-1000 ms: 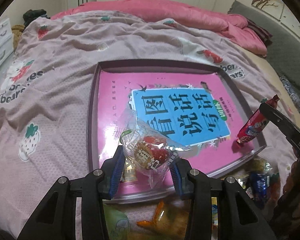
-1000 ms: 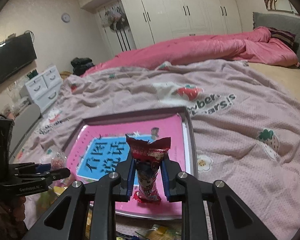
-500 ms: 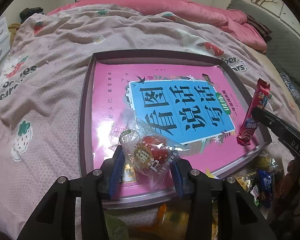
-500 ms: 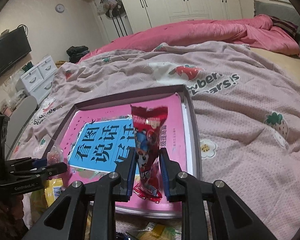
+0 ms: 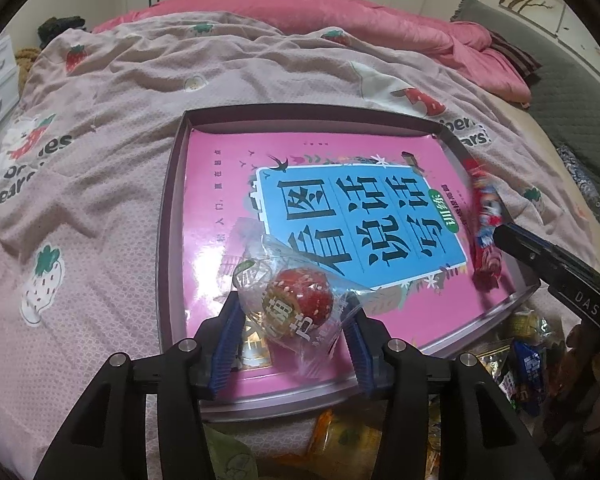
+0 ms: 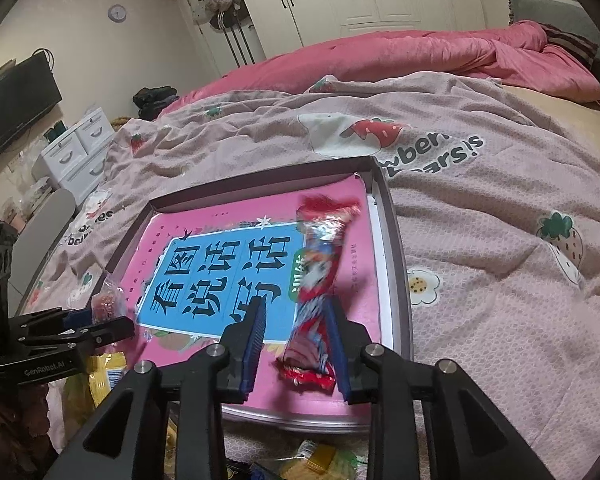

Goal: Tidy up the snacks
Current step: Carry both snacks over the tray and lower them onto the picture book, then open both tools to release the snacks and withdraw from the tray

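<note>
- The left gripper (image 5: 292, 338) has just been opening; its blue pads stand at both sides of the clear candy bag (image 5: 296, 300) with the red sweet, and the grip looks loosened.
- The right gripper (image 6: 296, 344) has just been opening too; the left pad is off the red snack stick (image 6: 316, 288), which leans on the right pad.
- Both snacks are over the near edge of the tray (image 5: 168, 248), on the pink book (image 5: 340, 184).
- More snack packets (image 5: 528, 364) lie on the blanket near the tray.

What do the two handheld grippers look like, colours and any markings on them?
Both grippers are matte black plastic with angular open-frame arms and round silver screws. The left gripper and right gripper each have two fingers lined with ribbed blue pads. From the side, white lettering shows: "GenRobot.AI" on the left, "DAS" on the right.
</note>
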`<state>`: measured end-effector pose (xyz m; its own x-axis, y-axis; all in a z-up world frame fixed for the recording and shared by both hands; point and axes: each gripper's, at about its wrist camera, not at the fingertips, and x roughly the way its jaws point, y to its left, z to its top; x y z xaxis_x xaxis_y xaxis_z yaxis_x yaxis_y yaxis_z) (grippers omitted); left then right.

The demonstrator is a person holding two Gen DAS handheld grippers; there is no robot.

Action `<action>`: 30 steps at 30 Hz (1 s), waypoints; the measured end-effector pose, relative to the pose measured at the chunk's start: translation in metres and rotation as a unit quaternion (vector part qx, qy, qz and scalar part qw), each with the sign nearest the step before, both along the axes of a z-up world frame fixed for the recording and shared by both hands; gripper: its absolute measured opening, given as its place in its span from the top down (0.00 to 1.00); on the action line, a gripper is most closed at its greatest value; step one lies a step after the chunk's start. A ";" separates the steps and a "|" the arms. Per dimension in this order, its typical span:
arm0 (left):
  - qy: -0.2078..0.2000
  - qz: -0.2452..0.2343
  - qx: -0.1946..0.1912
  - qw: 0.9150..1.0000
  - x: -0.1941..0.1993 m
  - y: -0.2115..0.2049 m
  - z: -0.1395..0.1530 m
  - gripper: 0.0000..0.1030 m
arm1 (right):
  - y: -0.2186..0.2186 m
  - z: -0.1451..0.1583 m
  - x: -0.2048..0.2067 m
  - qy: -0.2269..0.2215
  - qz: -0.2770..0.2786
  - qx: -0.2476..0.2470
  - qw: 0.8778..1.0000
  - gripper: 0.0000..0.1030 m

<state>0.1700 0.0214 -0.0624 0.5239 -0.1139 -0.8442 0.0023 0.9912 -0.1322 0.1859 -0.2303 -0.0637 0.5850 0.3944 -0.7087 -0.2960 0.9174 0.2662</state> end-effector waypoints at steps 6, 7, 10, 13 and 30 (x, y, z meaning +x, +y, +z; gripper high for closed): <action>-0.005 0.002 0.003 1.000 0.000 0.002 0.002 0.45 | -0.001 0.002 0.000 -0.001 -0.001 0.002 1.000 0.65; -0.006 0.002 0.003 1.000 0.000 0.002 0.003 0.44 | -0.002 0.002 -0.001 -0.003 -0.002 0.003 1.000 0.64; -0.009 0.004 0.004 1.000 -0.001 0.004 0.005 0.43 | -0.004 0.004 -0.001 -0.005 -0.004 0.006 1.000 0.62; -0.010 0.006 0.001 1.000 -0.002 0.005 0.006 0.42 | -0.006 0.006 -0.001 -0.007 -0.007 0.009 1.000 0.60; -0.039 0.012 -0.006 0.999 -0.009 0.009 0.028 0.31 | -0.011 0.026 -0.009 -0.040 -0.003 0.026 0.999 0.53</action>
